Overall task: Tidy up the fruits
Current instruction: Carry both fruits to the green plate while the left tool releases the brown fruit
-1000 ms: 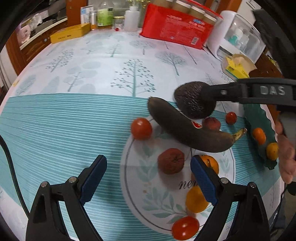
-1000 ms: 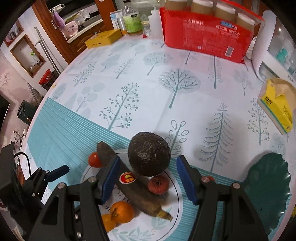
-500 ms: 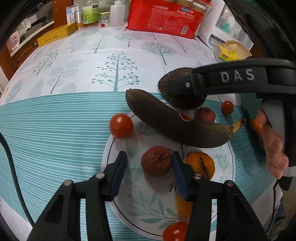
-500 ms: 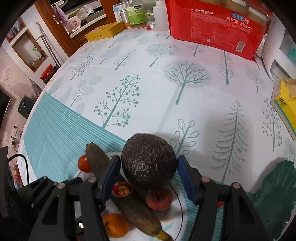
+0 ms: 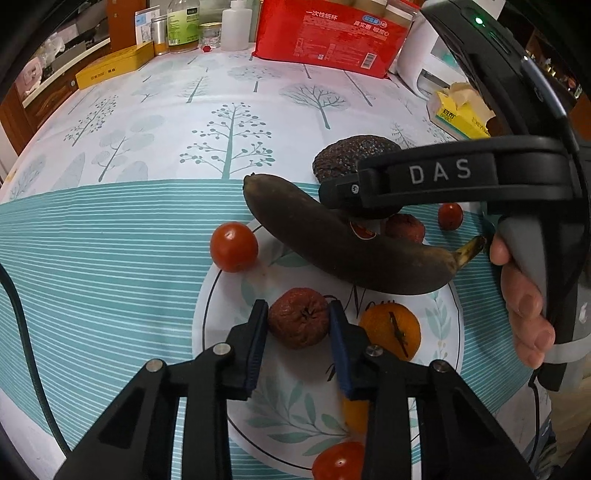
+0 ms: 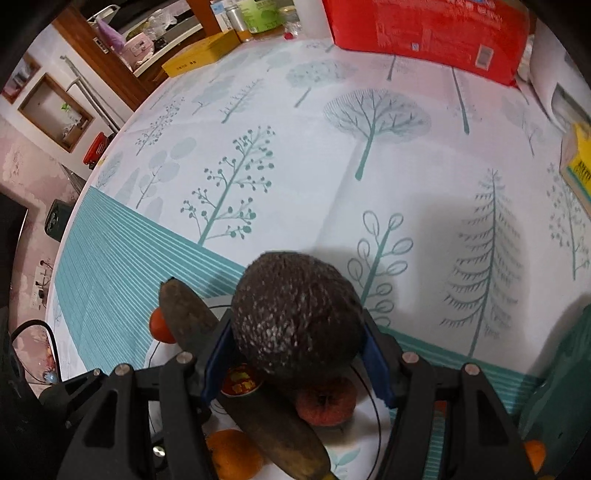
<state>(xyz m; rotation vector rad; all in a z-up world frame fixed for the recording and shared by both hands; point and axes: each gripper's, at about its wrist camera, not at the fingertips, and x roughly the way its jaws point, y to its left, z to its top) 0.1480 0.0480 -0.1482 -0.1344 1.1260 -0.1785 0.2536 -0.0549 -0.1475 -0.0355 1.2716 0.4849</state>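
My left gripper (image 5: 298, 317) is shut on a wrinkled brown-red fruit (image 5: 298, 323) resting on the white round plate (image 5: 229, 295). My right gripper (image 6: 297, 334) is shut on a dark avocado (image 6: 295, 317), also in the left wrist view (image 5: 351, 155), at the plate's far edge. A blackened banana (image 5: 343, 240) lies across the plate between the two. An orange (image 5: 391, 328) sits right of my left gripper. A tomato (image 5: 233, 246) lies at the plate's left edge.
A green leaf-shaped dish (image 6: 565, 391) lies at the right. A second wrinkled fruit (image 6: 325, 404) and a small tomato (image 5: 450, 216) lie near the avocado. A red package (image 5: 328, 33), bottles (image 5: 181, 26), a yellow box (image 5: 114, 66) and a tissue pack (image 5: 458, 114) stand at the table's far side.
My left gripper moved forward and closed from wide open onto the wrinkled fruit. My right gripper closed its fingers onto the avocado.
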